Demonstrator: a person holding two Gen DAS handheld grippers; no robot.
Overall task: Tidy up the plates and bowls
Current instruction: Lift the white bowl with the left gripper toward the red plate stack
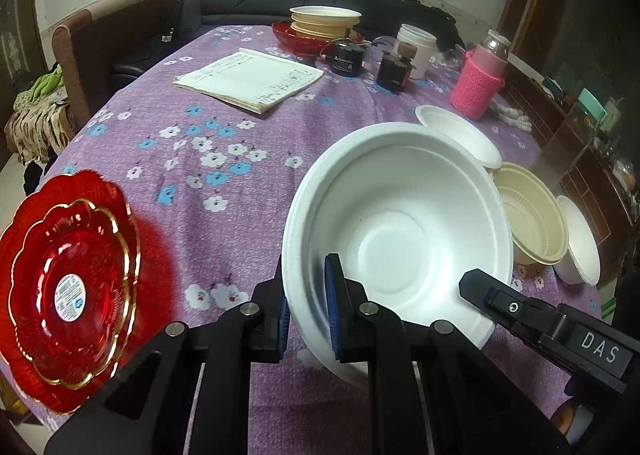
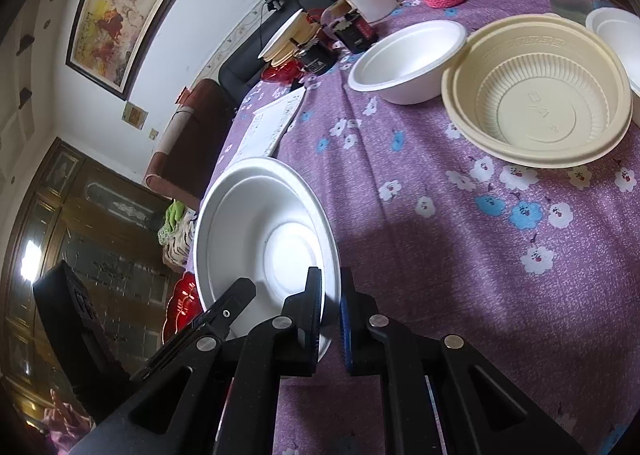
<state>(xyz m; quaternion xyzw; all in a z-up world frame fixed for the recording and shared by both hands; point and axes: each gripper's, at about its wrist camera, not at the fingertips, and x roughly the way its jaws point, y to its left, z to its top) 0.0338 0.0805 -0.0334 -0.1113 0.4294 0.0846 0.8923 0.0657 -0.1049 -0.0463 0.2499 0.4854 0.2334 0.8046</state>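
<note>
A large white foam bowl point(image 1: 400, 223) is held tilted above the purple tablecloth. My left gripper point(image 1: 307, 307) is shut on its near-left rim, one finger inside and one outside. My right gripper point(image 2: 331, 315) is shut on the opposite rim of the same white bowl point(image 2: 256, 239); its finger shows in the left wrist view point(image 1: 492, 295). A second white bowl point(image 2: 408, 59), a cream plastic bowl point(image 2: 540, 95) and a third white bowl point(image 2: 616, 31) sit on the table to the right. Red glass plates point(image 1: 68, 287) lie stacked at the near left.
A far stack of cream bowls on a red plate point(image 1: 320, 29) stands by the sofa. Papers point(image 1: 248, 79), dark jars point(image 1: 344, 57), a white tub point(image 1: 414, 49) and a pink knitted bottle point(image 1: 478, 81) stand mid-table. A cabinet stands at the right.
</note>
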